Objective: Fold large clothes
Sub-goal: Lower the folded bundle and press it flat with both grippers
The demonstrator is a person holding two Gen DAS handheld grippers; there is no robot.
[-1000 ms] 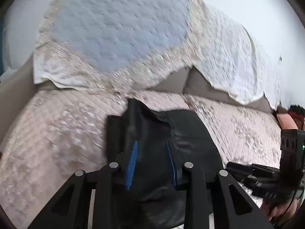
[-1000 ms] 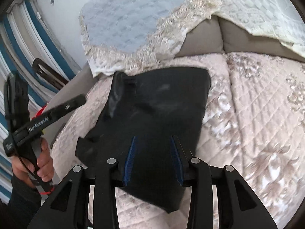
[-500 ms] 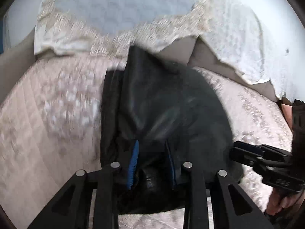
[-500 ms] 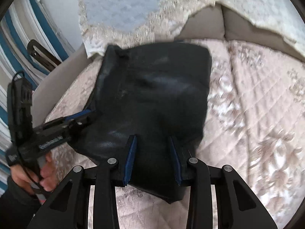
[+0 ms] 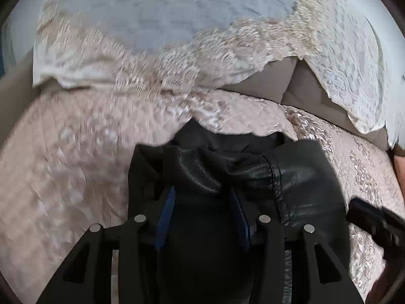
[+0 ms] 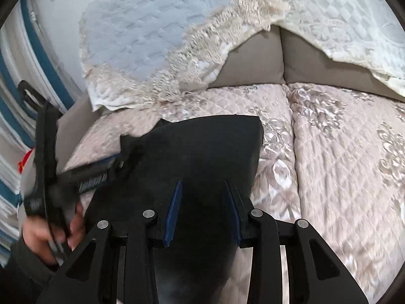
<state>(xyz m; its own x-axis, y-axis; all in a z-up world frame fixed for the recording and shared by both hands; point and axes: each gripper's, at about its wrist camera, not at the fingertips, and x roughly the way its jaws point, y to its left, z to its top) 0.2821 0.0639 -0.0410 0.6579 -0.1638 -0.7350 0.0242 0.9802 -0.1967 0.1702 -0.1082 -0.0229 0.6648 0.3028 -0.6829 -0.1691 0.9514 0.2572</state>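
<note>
A black leather-like garment (image 5: 298, 177) lies folded on the quilted pink sofa seat (image 5: 63, 152); it also shows in the right wrist view (image 6: 202, 152). My left gripper (image 5: 202, 197) is open, its blue-padded fingers astride a bunched fold of the garment near its left edge. It shows at the left of the right wrist view (image 6: 111, 167), held by a hand. My right gripper (image 6: 202, 190) is open above the garment's near part, holding nothing. It shows at the right edge of the left wrist view (image 5: 374, 223).
A lace-edged blue and white cover (image 6: 157, 33) drapes the sofa back. Grey back cushions (image 6: 255, 60) show beneath it. A striped blue and white surface (image 6: 15, 101) stands at the far left of the sofa.
The left gripper has pulled back and tilted up, so the garment sits lower in its view with a fold bunched between the fingers. The right gripper moved slightly nearer over the garment.
</note>
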